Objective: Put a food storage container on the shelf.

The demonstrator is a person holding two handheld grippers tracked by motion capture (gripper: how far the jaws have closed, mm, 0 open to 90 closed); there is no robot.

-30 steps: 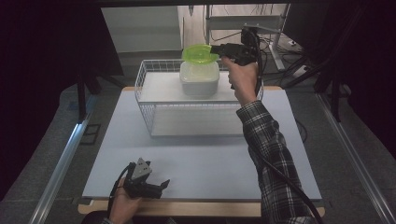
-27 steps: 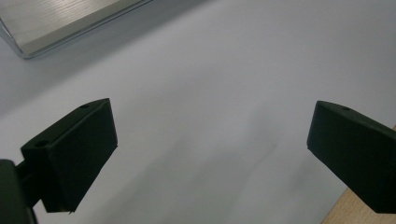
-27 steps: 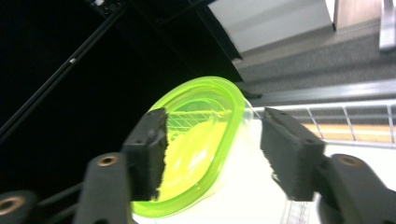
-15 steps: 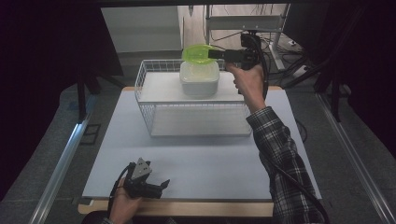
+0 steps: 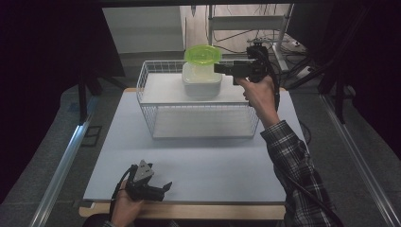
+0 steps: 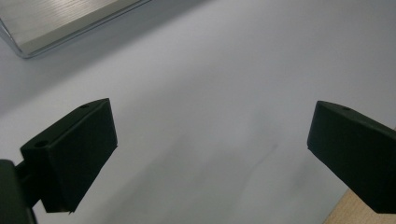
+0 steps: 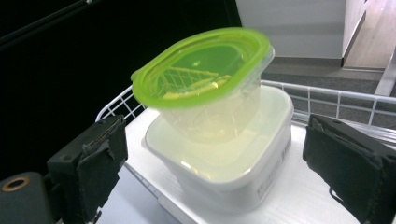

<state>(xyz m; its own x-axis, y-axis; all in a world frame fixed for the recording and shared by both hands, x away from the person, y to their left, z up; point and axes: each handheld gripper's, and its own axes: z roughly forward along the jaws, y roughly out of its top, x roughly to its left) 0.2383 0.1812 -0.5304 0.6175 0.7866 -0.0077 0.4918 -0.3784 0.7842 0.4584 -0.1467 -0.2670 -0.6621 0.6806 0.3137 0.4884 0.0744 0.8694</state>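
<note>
A clear tub with a green lid (image 5: 202,55) sits tilted inside a white tub (image 5: 202,81) on the top shelf of a white wire rack (image 5: 201,120). My right gripper (image 5: 218,68) hovers just right of both tubs, level and pointing left. Its jaws have just been opening and now stand wide. In the right gripper view, the green-lidded tub (image 7: 205,70) and the white tub (image 7: 233,168) lie ahead of the right gripper (image 7: 215,156), touched by neither pad. My left gripper (image 5: 164,188) rests open near the table's front edge, and in its own view the left gripper (image 6: 212,149) holds nothing.
The rack stands at the back middle of a pale mat (image 5: 198,165) with a wooden front edge (image 5: 189,211). Metal rails (image 5: 59,168) run along both sides of the table. Cables and a frame (image 5: 283,38) stand behind the rack.
The right gripper's jaws opened off the green-lidded tub and drew back toward the person. The tub stays tilted in the white tub. The left gripper kept still.
</note>
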